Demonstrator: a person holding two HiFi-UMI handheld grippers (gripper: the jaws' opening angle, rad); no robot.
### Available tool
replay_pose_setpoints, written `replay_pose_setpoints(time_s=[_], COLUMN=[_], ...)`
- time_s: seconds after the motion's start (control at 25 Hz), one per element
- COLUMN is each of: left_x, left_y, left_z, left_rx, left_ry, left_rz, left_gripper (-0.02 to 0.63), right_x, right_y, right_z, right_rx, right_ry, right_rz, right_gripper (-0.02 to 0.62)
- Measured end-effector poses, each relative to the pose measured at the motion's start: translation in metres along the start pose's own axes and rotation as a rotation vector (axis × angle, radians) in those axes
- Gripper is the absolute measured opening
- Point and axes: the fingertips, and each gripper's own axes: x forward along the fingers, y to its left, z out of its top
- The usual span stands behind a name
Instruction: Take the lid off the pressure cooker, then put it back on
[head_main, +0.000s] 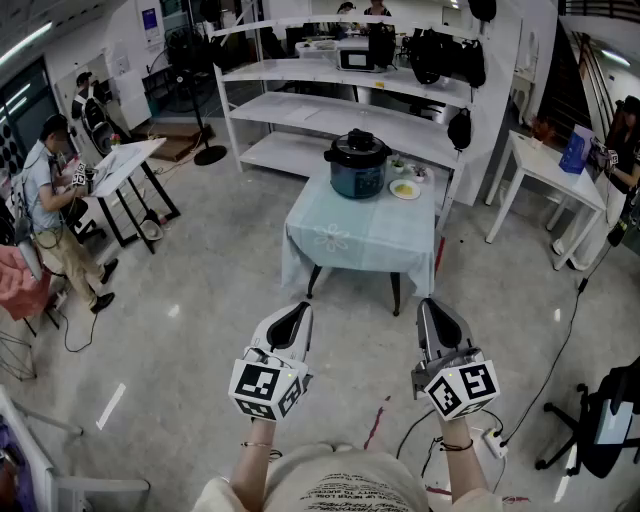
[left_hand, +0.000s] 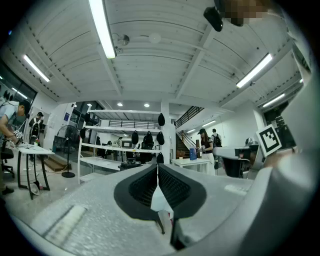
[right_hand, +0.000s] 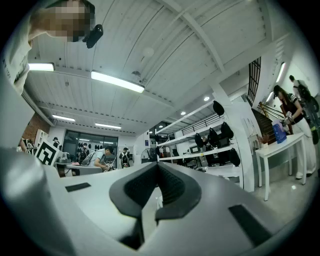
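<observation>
A dark blue pressure cooker (head_main: 357, 167) with its black lid (head_main: 357, 149) on stands at the back of a small table under a pale green cloth (head_main: 363, 235). My left gripper (head_main: 298, 316) and right gripper (head_main: 430, 312) hang side by side in front of that table, well short of it, over the floor. Both are shut with nothing between the jaws. In the left gripper view the closed left gripper (left_hand: 158, 176) points level toward the shelves, the cooker (left_hand: 129, 164) just peeking over it. The right gripper (right_hand: 157, 175) is tilted slightly up.
A small plate of food (head_main: 405, 188) lies right of the cooker. White shelving (head_main: 340, 110) stands behind the table, white desks (head_main: 555, 175) at right and left (head_main: 125, 165). People (head_main: 55, 215) stand at left. A cable and power strip (head_main: 492, 442) lie on the floor by my right side.
</observation>
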Motion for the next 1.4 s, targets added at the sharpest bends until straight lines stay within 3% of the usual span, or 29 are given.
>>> replay_pose_setpoints(time_s=[0.24, 0.52, 0.56, 0.6, 0.8, 0.92, 1.2, 1.4], left_x=[0.007, 0.020, 0.021, 0.023, 0.029, 0.030, 0.031, 0.047], left_y=[-0.007, -0.019, -0.020, -0.022, -0.023, -0.021, -0.015, -0.008], left_z=[-0.006, -0.009, -0.011, -0.013, -0.018, -0.021, -0.026, -0.034], left_rx=[0.009, -0.006, -0.013, -0.021, -0.015, -0.020, 0.003, -0.005], left_ry=[0.024, 0.022, 0.025, 0.028, 0.043, 0.044, 0.063, 0.075], left_rz=[-0.023, -0.046, -0.049, -0.052, -0.030, -0.003, 0.030, 0.031], left_gripper=[0.026, 0.028, 0.038, 0.087, 0.183, 0.249, 0.270, 0.270], right_x=[0.001, 0.002, 0.002, 0.002, 0.004, 0.004, 0.009, 0.021], right_y=[-0.003, -0.017, -0.019, -0.021, -0.032, -0.036, -0.043, -0.049], right_z=[-0.005, -0.019, -0.021, -0.023, -0.024, -0.025, -0.038, -0.045], right_rx=[0.005, 0.026, 0.029, 0.032, 0.029, 0.015, 0.066, 0.040], right_ry=[-0.006, 0.043, 0.050, 0.055, 0.052, 0.046, 0.067, 0.055], right_rz=[0.050, 0.040, 0.036, 0.032, 0.004, -0.004, 0.005, 0.039], right_gripper=[0.006, 0.008, 0.009, 0.011, 0.134, 0.277, 0.317, 0.316])
